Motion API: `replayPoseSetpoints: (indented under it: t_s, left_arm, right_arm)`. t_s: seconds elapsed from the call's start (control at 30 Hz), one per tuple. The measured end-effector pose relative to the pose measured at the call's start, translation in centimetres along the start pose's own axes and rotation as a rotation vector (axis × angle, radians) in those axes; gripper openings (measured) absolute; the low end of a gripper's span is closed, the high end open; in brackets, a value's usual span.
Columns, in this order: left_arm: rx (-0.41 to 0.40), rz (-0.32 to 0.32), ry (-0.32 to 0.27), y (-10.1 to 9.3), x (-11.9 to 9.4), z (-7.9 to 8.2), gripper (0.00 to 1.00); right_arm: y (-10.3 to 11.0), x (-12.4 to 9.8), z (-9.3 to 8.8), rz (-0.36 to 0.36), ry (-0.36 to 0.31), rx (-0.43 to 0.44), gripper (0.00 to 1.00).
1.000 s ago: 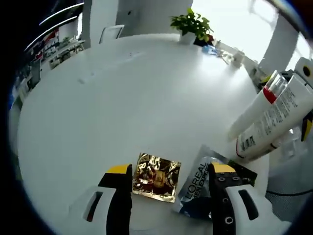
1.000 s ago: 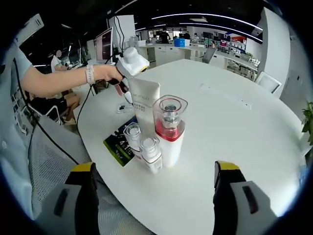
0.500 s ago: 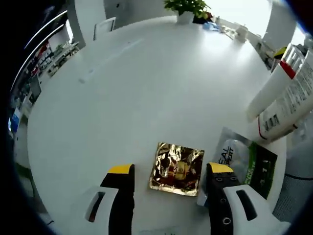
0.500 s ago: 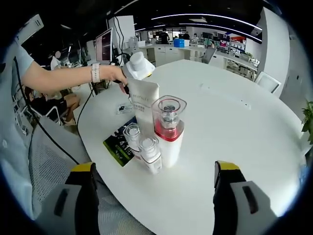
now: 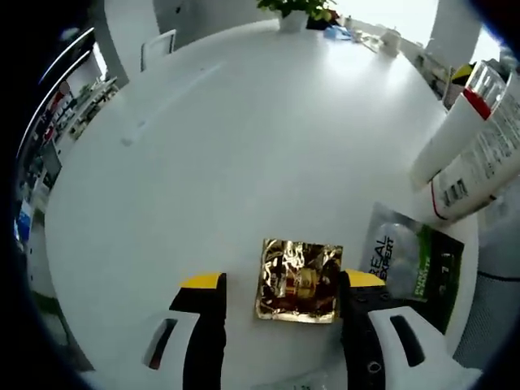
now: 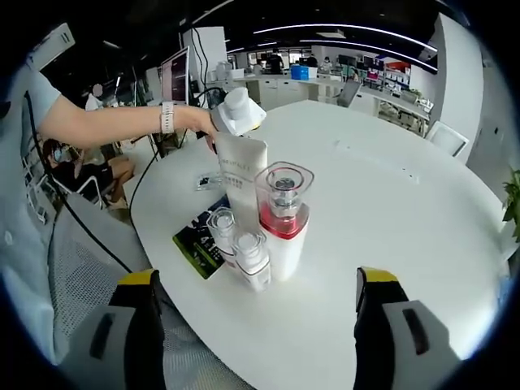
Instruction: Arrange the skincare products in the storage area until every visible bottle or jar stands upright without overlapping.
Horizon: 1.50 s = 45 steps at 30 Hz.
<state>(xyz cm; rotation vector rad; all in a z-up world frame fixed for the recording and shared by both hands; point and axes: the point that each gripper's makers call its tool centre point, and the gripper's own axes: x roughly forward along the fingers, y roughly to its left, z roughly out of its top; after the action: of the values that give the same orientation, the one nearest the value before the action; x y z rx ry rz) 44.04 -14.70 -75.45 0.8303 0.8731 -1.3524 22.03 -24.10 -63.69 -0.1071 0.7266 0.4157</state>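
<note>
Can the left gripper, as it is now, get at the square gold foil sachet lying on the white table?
Probably yes. The left gripper is open, with the gold foil sachet flat between its jaws and nothing over it; the silver sachet lies apart beside it.

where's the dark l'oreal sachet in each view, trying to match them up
Left gripper view: the dark sachet lies flat at lower right, beside the gold foil sachet.
Right gripper view: the same sachet lies left of centre at the table edge, partly behind the small clear-capped bottles.
Shared landmark: the tall white tube standing by it.
</note>
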Motion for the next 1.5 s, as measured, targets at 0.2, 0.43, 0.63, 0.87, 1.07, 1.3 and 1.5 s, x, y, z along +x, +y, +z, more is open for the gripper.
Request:
replayPoseSetpoints:
  t_s: [0.2, 0.43, 0.63, 0.87, 1.07, 1.3, 1.5]
  left_arm:
    - [0.035, -0.015, 0.029, -0.6, -0.1, -0.1, 0.40]
    - [0.064, -0.027, 0.065, -0.7, -0.4, -0.6, 0.39]
    - [0.074, -0.031, 0.073, -0.7, -0.4, -0.5, 0.37]
    - [0.066, -0.026, 0.092, -0.6, -0.5, -0.7, 0.37]
    - [0.072, -0.015, 0.093, -0.4, -1.2, -0.8, 0.36]
    - [0.119, 0.014, 0.092, -0.1, -2.3, -1.1, 0.00]
    - [0.144, 0.010, 0.107, -0.6, -2.9, -1.2, 0.12]
  right_arm:
    - [-0.2, -0.1, -0.4, -0.003, 0.004, 0.006, 0.99]
    - [0.2, -0.4, -0.5, -0.007, 0.001, 0.010, 0.99]
    - [0.2, -0.5, -0.6, -0.008, -0.001, 0.014, 0.99]
    - [0.3, -0.7, -0.4, -0.013, -0.004, 0.009, 0.99]
    - [0.2, -0.9, -0.4, -0.019, -0.008, 0.010, 0.99]
    - [0.4, -1.0, 0.0, -0.018, -0.018, 0.006, 1.00]
    - [0.6, -1.1, 0.2, -0.017, -0.021, -0.005, 1.00]
